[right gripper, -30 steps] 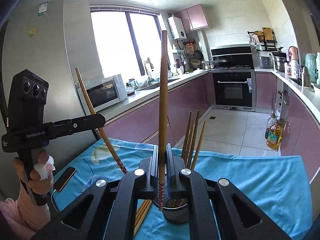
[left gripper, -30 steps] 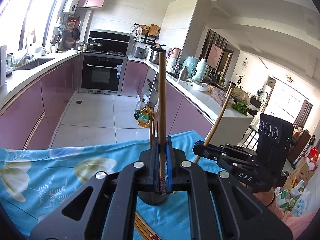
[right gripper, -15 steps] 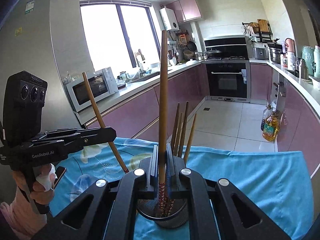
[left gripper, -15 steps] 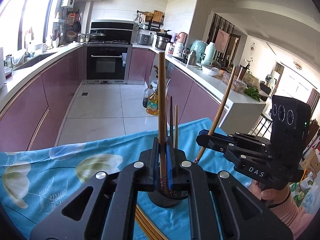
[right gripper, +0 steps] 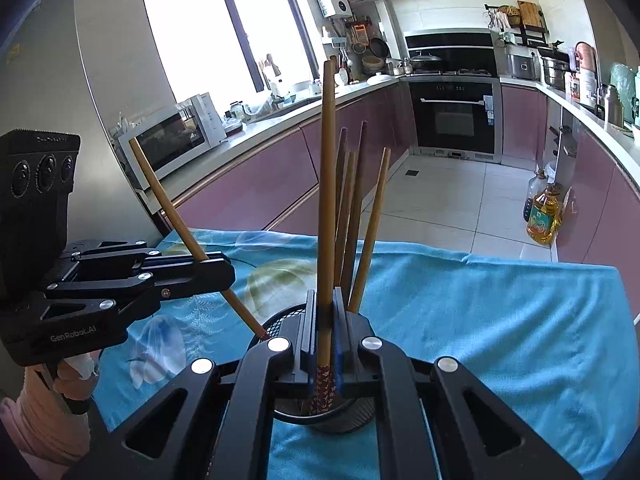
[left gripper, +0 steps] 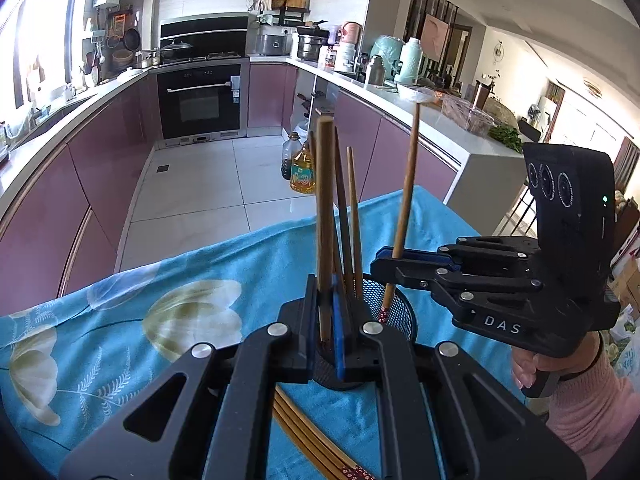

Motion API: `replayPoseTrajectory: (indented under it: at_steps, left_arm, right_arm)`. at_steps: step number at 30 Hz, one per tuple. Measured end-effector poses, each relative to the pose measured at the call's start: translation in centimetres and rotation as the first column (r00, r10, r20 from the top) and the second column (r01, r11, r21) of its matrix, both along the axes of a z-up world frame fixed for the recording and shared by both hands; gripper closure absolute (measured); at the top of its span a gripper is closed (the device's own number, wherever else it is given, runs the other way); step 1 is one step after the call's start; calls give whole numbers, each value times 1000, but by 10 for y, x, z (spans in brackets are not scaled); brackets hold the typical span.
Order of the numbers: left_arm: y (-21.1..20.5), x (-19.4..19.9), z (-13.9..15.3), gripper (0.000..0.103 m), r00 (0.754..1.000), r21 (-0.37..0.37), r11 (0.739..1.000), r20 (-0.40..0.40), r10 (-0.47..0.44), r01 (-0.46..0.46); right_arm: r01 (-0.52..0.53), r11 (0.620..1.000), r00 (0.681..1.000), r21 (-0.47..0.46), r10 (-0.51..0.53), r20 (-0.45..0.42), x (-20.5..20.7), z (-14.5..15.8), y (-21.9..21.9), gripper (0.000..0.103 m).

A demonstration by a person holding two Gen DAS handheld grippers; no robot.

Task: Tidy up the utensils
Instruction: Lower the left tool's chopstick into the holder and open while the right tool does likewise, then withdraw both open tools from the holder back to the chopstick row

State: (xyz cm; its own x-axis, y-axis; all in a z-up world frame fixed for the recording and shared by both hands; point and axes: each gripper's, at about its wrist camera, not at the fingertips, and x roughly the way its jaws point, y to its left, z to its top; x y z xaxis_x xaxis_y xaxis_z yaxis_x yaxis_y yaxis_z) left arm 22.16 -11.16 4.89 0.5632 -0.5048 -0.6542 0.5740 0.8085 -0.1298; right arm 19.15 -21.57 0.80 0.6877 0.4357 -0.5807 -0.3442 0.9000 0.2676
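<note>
Both grippers have come down toward the black wire-mesh holder [right gripper: 344, 412] since the earlier frames, so the chopstick tips that hung above its rim now dip at or into its mouth.

From the left wrist view, the left gripper [left gripper: 326, 332] has its fingers pinched on a long brown wooden chopstick [left gripper: 325, 216], which stands nearly upright toward 12 o'clock, its lower end down inside the holder [left gripper: 400, 312]. At about 2 o'clock from it, the right gripper [left gripper: 390, 258] comes in from the right, held by a hand [left gripper: 532, 372] in a pink sleeve [left gripper: 588, 412]. Its blue-padded fingers are clamped on a second brown chopstick with a red patterned tip [left gripper: 406, 208]; that tip sits at the holder's rim.

From the right wrist view, that same chopstick [right gripper: 326, 208] rises toward 12 o'clock between the closed fingers of the right gripper [right gripper: 325, 340], its red patterned end reaching down into the holder. Four more brown chopsticks [right gripper: 354, 220] already stand in the holder, fanning toward 1 o'clock. The left gripper [right gripper: 224, 276] enters from 9 o'clock, its chopstick [right gripper: 172, 208] tilted toward 11 o'clock with the tip at the holder's left rim.

Beneath the holder lies a blue cloth printed with pale flowers [right gripper: 500, 312]. More loose brown chopsticks [left gripper: 308, 436] lie flat on the cloth at 6 o'clock of the holder in the left wrist view.
</note>
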Motion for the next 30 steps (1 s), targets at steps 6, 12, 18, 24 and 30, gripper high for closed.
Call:
replayPoseTrajectory:
  at_steps: [6, 12, 18, 24, 30]
  left_arm:
    - [-13, 11, -15, 96, 998, 50, 998, -43, -35, 37]
    - [-22, 22, -25, 95, 998, 64, 998, -64, -23, 27]
    - [-21, 30, -36, 95, 996, 55, 998, -86, 4, 1]
    - [-14, 24, -39, 95, 996, 23, 1000, -86, 22, -20]
    - [4, 5, -35, 93, 998, -32, 998, -42, 56, -58]
  right_arm:
    - [6, 1000, 999, 6, -6, -51, 7, -11, -1, 97]
    - [26, 1000, 997, 11, -26, -71, 9, -17, -2, 95]
    - [42, 999, 997, 15, -41, -67, 9, -16, -4, 95]
    - [49, 999, 998, 13, -49, -44, 4, -13, -3, 84]
    - [66, 998, 998, 5, -66, -4, -5, -8, -5, 79]
